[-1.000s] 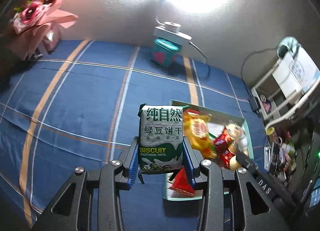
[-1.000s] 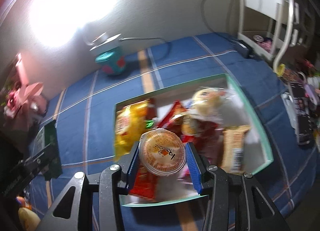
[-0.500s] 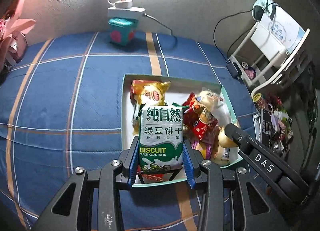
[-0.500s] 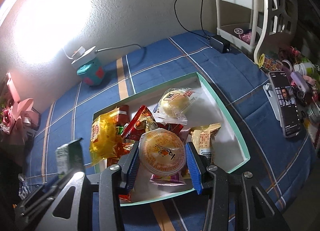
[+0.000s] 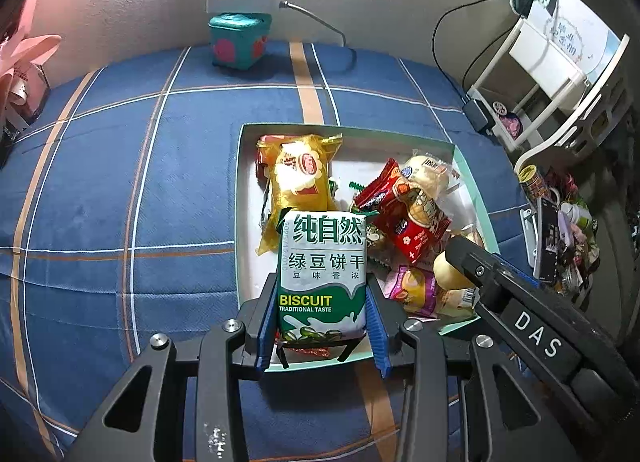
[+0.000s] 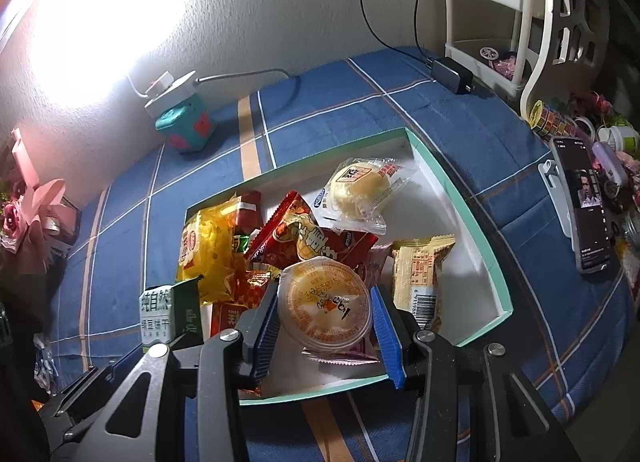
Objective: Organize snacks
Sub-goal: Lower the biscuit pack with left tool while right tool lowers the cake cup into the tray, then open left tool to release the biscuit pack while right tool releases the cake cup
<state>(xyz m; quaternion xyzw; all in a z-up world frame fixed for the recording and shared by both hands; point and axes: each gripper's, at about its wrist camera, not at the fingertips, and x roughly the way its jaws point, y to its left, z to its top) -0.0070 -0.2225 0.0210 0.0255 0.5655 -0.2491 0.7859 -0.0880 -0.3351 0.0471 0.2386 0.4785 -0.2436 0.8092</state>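
Left hand-held gripper point(image 5: 322, 322) — clamped on a green biscuit pack point(image 5: 323, 274). Right hand-held gripper point(image 6: 326, 326) — clamped on a round jelly cup point(image 6: 324, 304); snack box point(image 6: 492, 262) beneath both.

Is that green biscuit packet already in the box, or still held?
Still held. The left tongs clamp the biscuit packet upright between their blue pads, above the near edge of the box.

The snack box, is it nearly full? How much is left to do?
Mostly done: the white box with a teal rim already holds many wrapped snacks. In hand: the left hand-held gripper grips a green-and-white biscuit packet, and the right hand-held gripper a round orange-lidded jelly cup, both over the box. Left: dropping those two in.
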